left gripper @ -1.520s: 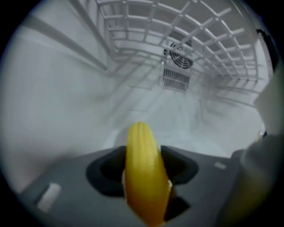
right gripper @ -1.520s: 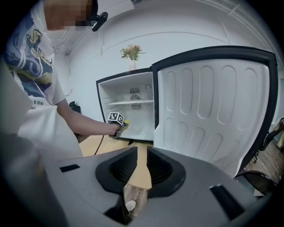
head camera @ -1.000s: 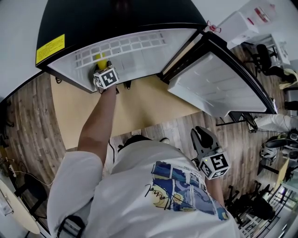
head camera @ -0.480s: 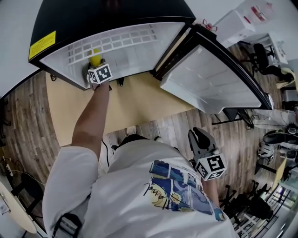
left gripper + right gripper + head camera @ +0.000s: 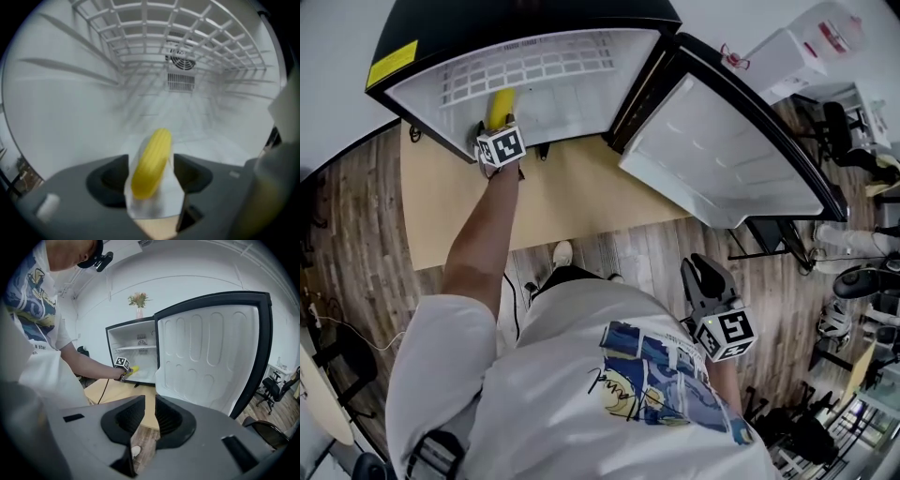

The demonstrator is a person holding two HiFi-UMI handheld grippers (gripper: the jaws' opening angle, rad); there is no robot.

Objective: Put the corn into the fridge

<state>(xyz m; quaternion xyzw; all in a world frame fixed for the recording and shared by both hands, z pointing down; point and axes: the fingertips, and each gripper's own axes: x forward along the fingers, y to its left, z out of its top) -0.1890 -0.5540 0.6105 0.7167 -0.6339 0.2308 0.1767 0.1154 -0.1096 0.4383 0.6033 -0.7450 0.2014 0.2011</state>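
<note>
The yellow corn cob [image 5: 154, 150] lies on the white floor inside the black mini fridge [image 5: 572, 84]. It is between the left tongs [image 5: 150, 171], whose jaws have just been opening and stand released, clear of it. The fridge sits on a pale wooden surface [image 5: 581, 202] over grey-brown plank flooring [image 5: 356, 234], its door [image 5: 722, 150] wide open. The right tongs [image 5: 150, 420] are clenched on nothing. Black office chairs [image 5: 853, 131] stand at the right.

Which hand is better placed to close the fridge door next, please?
Right, probably. The right tongs hang empty, jaws together, on the side of the open door. The left tongs are inside the fridge, their jaws just opened around the corn lying between them.
</note>
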